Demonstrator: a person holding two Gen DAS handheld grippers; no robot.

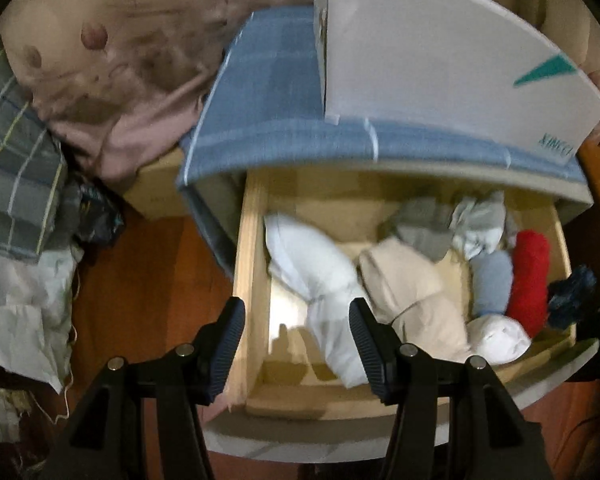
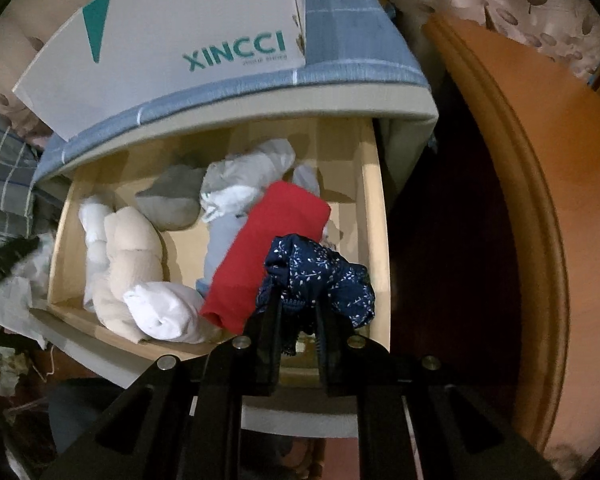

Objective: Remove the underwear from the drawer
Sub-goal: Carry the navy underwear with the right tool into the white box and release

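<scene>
Looking down the left wrist view, we hold our left claw (image 1: 296, 344) open and empty over the pale wooden drawer (image 1: 252, 280), its pads straddling a rolled white garment (image 1: 320, 276) beside a beige cloth roll (image 1: 412, 292) and a red fabric roll (image 1: 530, 280). From the right wrist view, our right claw (image 2: 298, 320) is clamped on the navy white-flowered underwear (image 2: 320, 272), bunched above the drawer's right front corner against the red roll; a white XINCCI cardboard box (image 2: 160, 40) sits on top behind.
</scene>
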